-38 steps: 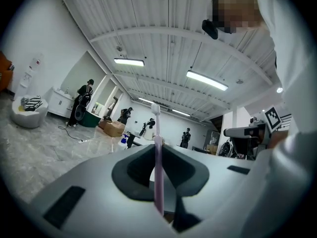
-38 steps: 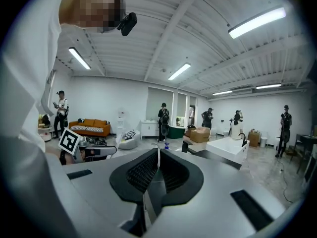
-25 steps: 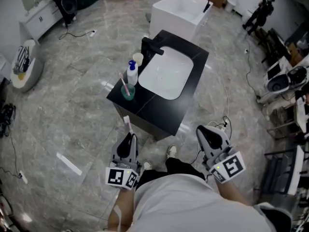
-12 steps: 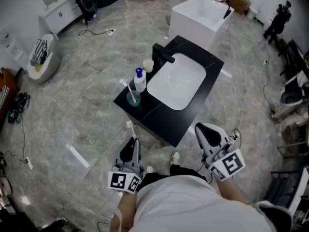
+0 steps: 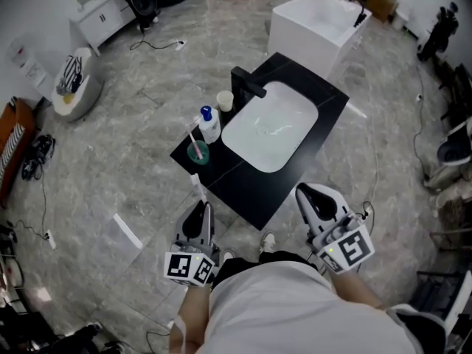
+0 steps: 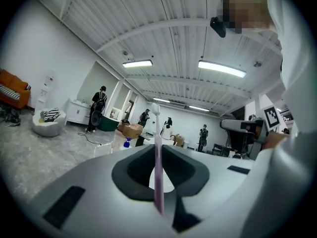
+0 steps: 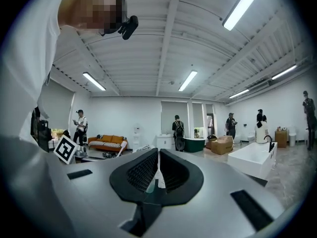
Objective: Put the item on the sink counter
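Note:
My left gripper [image 5: 198, 214] is shut on a pink toothbrush [image 6: 157, 167], whose white head [image 5: 195, 181] sticks out past the jaws. It hovers just short of the near left corner of the black sink counter [image 5: 221, 169]. The counter holds a white basin [image 5: 271, 125] and a black tap [image 5: 246, 84]. My right gripper [image 5: 316, 200] is shut with nothing in it, off the counter's near right side. In the right gripper view the jaws [image 7: 157, 175] meet with nothing between them.
On the counter's left edge stand a green cup with a toothbrush [image 5: 196, 150], a blue-capped bottle [image 5: 209, 125] and a cream cup [image 5: 225, 100]. A white bathtub [image 5: 318, 19] stands behind the counter. Cables and a white strip [image 5: 127, 231] lie on the marble floor.
The head view has shifted, so the counter sits slightly lower and more to the right in the frame. Both grippers keep their places and stay shut; the toothbrush stays in the left one.

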Action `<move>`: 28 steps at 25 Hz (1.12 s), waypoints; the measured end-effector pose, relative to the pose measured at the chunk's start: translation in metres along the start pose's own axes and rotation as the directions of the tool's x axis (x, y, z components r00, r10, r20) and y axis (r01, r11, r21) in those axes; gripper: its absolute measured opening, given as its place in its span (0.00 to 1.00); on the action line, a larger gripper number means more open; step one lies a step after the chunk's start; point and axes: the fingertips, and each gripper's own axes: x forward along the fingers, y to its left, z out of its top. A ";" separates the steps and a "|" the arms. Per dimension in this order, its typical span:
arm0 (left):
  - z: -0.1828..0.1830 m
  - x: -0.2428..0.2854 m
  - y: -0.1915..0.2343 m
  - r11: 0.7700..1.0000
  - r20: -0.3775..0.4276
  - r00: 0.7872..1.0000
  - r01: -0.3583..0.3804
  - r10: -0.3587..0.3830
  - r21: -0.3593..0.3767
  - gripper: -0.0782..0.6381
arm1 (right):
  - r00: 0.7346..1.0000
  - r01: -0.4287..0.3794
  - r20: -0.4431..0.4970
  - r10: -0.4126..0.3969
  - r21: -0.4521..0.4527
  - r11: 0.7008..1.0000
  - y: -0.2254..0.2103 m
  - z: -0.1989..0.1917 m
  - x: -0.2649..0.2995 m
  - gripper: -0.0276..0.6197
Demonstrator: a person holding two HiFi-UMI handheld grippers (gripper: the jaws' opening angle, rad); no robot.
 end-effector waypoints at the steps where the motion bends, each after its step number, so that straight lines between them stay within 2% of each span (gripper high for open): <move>1: -0.003 0.004 0.001 1.000 -0.006 1.000 -0.005 0.005 0.003 0.17 | 1.000 -0.002 0.003 0.002 0.004 1.000 -0.002 -0.001 -0.001 0.10; 14: -0.079 0.075 0.015 0.999 -0.192 0.981 -0.032 0.031 -0.005 0.17 | 1.000 -0.024 0.005 0.024 0.021 0.999 -0.022 -0.012 -0.015 0.10; 22: -0.137 0.104 0.043 0.996 -0.337 0.938 -0.084 0.082 0.011 0.17 | 1.000 -0.004 0.000 0.004 0.015 1.000 -0.035 -0.014 -0.029 0.10; 28: -0.171 0.124 0.060 0.992 -0.436 0.895 -0.120 0.097 -0.027 0.17 | 1.000 0.004 -0.018 -0.003 0.018 1.000 -0.045 -0.020 -0.036 0.10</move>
